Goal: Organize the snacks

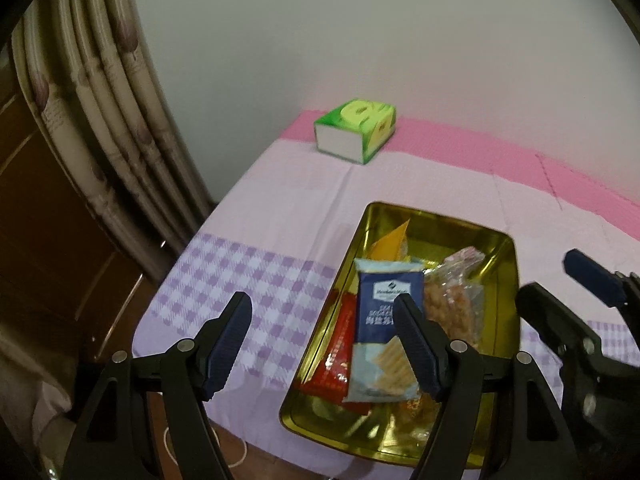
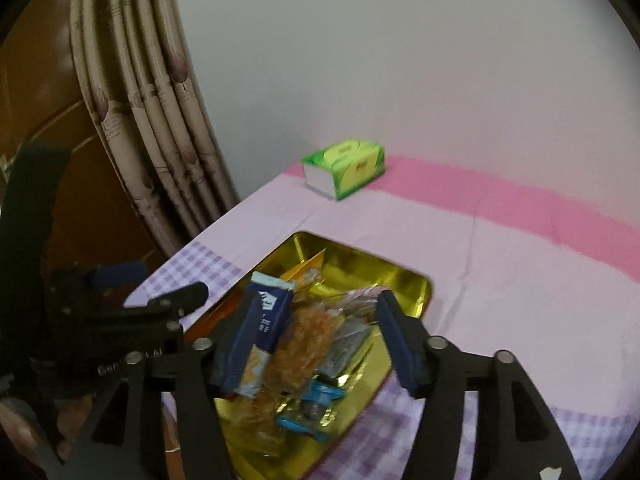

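Note:
A gold metal tin (image 1: 504,320) lies on the purple checked cloth and holds several snack packs. A blue cracker pack (image 1: 384,312) lies on top, with a red pack (image 1: 336,356) to its left, a clear bag of orange snacks (image 1: 452,308) to its right and a yellow pack (image 1: 390,242) behind. My left gripper (image 1: 324,344) is open and empty above the tin's left edge. My right gripper (image 2: 316,344) is open and empty over the tin (image 2: 416,284), with the cracker pack (image 2: 260,332) and orange snacks (image 2: 304,344) between its fingers. A small blue wrapper (image 2: 308,408) lies lower down.
A green tissue box (image 1: 356,130) stands at the back of the table by the white wall, also in the right wrist view (image 2: 344,168). A curtain (image 1: 100,120) and a brown wooden door (image 2: 36,92) are to the left. The table's near edge runs just below the tin.

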`<state>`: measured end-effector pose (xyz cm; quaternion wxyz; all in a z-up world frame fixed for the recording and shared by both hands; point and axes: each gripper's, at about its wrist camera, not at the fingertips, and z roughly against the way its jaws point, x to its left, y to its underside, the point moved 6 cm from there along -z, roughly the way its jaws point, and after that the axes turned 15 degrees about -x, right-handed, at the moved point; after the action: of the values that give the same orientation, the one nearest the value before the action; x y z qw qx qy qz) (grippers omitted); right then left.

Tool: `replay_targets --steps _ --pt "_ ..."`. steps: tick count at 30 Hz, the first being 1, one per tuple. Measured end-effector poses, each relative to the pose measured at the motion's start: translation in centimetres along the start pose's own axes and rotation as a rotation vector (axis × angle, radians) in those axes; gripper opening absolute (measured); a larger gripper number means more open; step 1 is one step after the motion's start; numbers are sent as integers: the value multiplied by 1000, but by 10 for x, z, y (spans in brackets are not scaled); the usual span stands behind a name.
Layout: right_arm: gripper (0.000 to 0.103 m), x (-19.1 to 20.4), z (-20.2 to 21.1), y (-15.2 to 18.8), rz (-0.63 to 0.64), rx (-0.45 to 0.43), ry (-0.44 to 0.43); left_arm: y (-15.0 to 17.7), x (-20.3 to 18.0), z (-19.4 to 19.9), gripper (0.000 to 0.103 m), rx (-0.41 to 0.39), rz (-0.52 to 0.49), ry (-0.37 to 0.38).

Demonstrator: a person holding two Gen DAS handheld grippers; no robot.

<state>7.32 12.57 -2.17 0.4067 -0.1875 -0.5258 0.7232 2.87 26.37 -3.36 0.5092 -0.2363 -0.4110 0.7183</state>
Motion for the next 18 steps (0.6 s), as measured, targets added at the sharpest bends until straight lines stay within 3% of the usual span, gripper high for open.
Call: replay_targets --steps 3,9,11,18 --pt "71 0 17 -8 33 -58 24 -5 0 10 73 -42 8 3" --pt "76 -3 36 -12 47 -83 36 -18 -5 37 74 -158 -3 20" --pt "76 -4 40 -11 47 -83 41 -22 -6 44 84 -183 4 33" --pt "76 -11 56 -11 41 -94 64 -34 -6 70 96 -276 19 58"
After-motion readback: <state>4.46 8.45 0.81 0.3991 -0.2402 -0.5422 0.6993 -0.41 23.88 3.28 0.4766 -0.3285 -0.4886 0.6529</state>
